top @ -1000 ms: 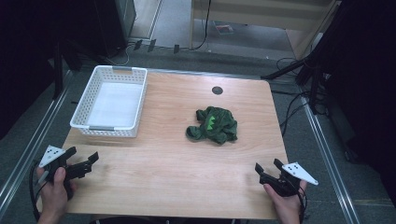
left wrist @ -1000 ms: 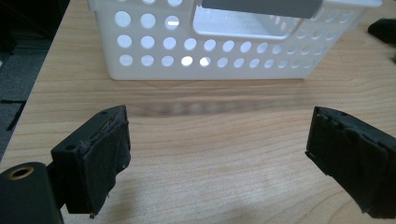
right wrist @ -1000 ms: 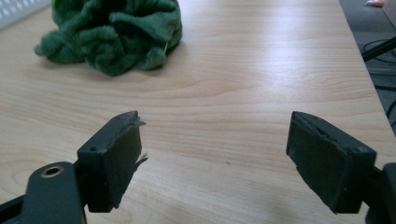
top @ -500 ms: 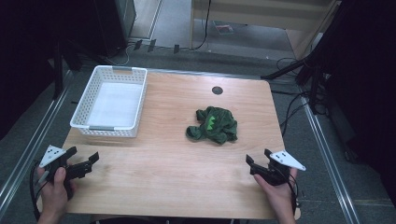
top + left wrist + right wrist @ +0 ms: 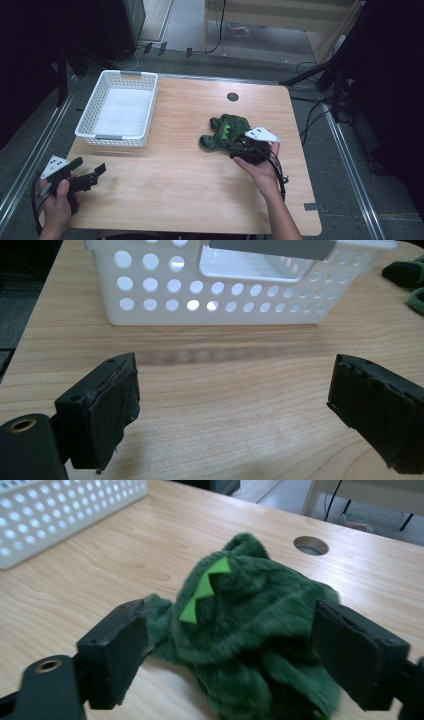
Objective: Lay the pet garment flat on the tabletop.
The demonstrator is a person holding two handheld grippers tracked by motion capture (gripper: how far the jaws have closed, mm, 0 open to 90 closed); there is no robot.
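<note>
right gripper (image 5: pixel 230 655) astride green plush toy (image 5: pixel 250 625), seemingly unclamped

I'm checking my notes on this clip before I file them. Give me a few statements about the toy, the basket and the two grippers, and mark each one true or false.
1. The right gripper has its jaws spread to either side of the green plush toy. True.
2. The white basket holds the toy. False: the toy lies on the wooden table, apart from the basket.
3. The left gripper is open with nothing between its jaws. True.
4. The toy has red spikes. False: they are bright green.
5. The left gripper touches the basket. False: bare table lies between them.
</note>
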